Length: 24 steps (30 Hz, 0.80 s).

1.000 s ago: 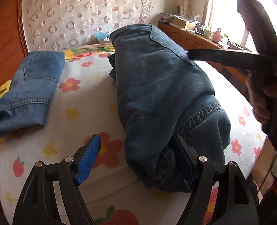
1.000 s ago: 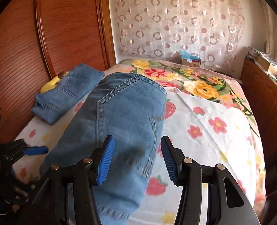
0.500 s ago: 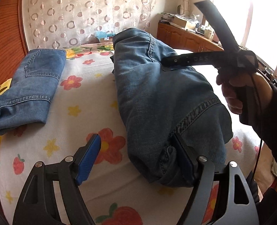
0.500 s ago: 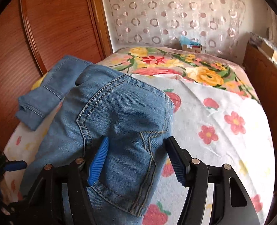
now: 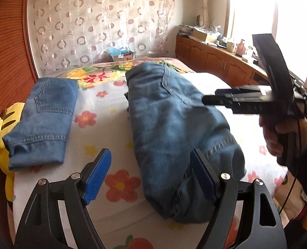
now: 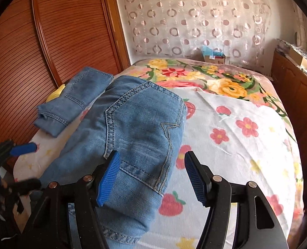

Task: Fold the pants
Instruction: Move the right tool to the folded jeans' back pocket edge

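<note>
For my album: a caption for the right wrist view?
Open right gripper over folded jeans on a flowered bed.

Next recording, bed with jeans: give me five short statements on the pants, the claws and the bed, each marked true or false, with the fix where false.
1. Two pairs of jeans lie on the bed. True: the folded jeans and the jeans being folded.
2. The left claw is clamped on denim. False: it is open, pinching nothing.
3. The right claw is open. True.
4. The folded jeans sit by the window. False: beside the wooden wall panel.
5. A yellow plush toy lies next to the folded jeans. True.
</note>
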Tool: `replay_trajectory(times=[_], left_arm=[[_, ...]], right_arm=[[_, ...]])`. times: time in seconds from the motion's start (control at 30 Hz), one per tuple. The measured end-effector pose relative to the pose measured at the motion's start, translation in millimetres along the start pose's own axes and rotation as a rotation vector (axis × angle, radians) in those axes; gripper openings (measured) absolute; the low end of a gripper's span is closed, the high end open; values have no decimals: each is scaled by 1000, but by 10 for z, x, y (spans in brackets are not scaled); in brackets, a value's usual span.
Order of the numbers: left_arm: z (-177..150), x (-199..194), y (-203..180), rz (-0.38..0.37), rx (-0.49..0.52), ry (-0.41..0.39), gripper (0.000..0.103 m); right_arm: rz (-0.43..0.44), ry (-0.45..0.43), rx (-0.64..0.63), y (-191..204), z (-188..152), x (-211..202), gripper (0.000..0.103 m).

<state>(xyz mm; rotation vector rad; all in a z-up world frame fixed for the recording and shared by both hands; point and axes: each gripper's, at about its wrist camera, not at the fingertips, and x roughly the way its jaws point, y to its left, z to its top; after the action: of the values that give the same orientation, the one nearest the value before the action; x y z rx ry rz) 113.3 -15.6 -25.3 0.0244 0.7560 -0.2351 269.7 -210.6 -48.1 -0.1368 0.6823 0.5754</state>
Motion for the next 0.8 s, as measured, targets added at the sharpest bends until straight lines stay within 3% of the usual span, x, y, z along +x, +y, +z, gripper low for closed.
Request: replay_trajectory(times=[0.43,0.8], left_arm=[[481,405,118,30,-1,-3,81],[861,892,256,23,5,48,80]], right_arm=[[13,4,21,-117,39,1,68],[59,41,22,-205,316,410,69]])
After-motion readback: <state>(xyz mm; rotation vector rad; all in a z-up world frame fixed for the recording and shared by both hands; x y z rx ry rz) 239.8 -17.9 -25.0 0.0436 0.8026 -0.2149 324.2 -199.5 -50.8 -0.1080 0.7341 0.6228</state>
